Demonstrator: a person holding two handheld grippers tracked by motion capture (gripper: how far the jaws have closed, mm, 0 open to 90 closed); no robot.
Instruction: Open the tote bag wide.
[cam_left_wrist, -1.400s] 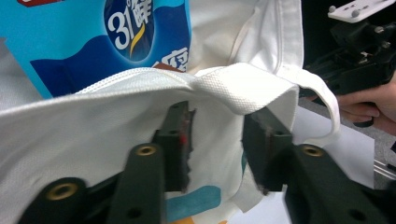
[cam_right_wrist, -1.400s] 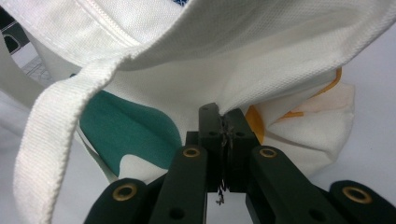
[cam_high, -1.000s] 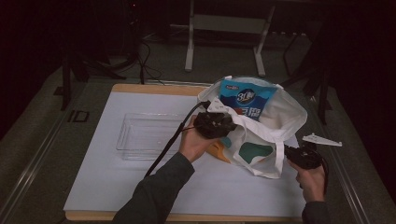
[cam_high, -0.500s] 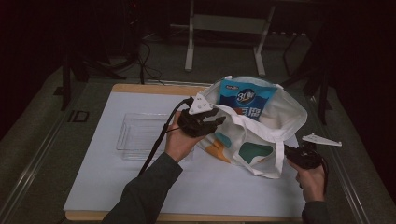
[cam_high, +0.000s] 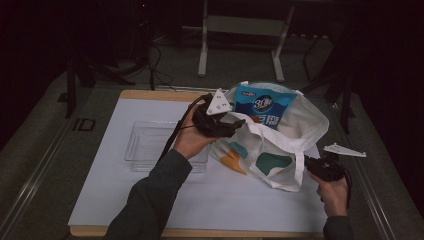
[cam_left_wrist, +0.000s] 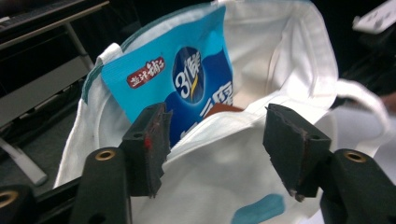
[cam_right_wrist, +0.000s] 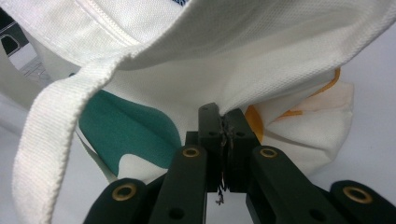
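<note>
Left gripper (cam_high: 239, 123) is held at the near-left rim of the white tote bag (cam_high: 280, 150), its jaws having just been opening and now parted, with the bag's hem seen between them in the left gripper view but pressed by neither pad. Just beyond those jaws the blue snack packet (cam_left_wrist: 182, 84) is stood upright inside the bag's open mouth, and a clear plastic tray (cam_high: 150, 145) is set on the white table (cam_high: 225, 200) behind the gripper, on the side away from the bag. Right gripper (cam_right_wrist: 223, 133) is clamped on a fold of the bag's cloth at the bag's opposite, lower edge, so that the fabric is drawn up directly above its closed jaws.
</note>
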